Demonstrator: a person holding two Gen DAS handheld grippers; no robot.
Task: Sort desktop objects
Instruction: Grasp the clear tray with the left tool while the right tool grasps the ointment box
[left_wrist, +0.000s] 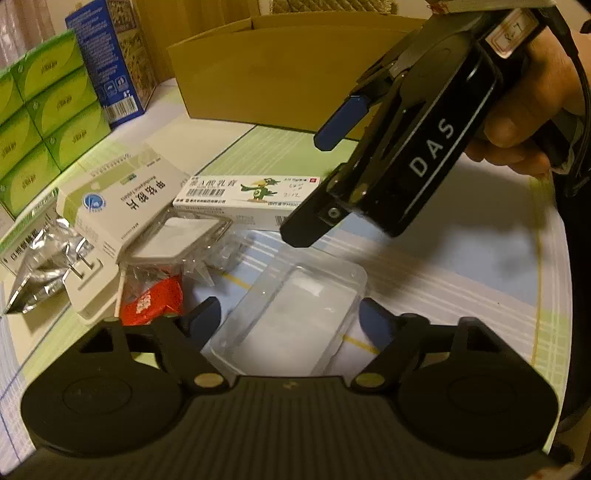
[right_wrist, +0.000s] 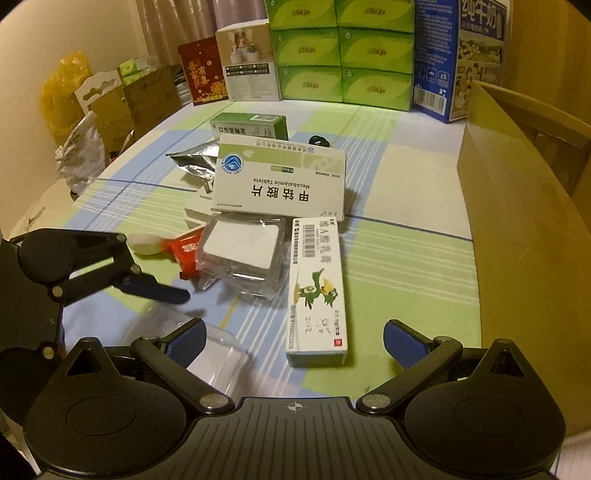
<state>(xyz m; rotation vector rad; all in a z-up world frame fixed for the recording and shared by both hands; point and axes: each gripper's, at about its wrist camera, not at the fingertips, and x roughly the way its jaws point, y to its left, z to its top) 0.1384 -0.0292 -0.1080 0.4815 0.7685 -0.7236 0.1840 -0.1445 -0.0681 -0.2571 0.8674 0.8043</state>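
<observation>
What my two cameras leave unclear

From my left wrist, the clear plastic tray (left_wrist: 295, 317) near me is blurred, and its near end is hidden behind my gripper's body; my other gripper (left_wrist: 314, 184) covers the right end of the ointment box (left_wrist: 251, 195), and the green tissue boxes (left_wrist: 40, 110) are cut off at the left edge. From my right wrist, the Mecobalamin box (right_wrist: 280, 181) hides much of the silver foil pouch (right_wrist: 195, 162) and the white thing under it (I cannot tell what that is), the small black object (right_wrist: 319, 140) far behind is too small to name, and the cardboard box (right_wrist: 524, 206) runs out of the right edge.
</observation>
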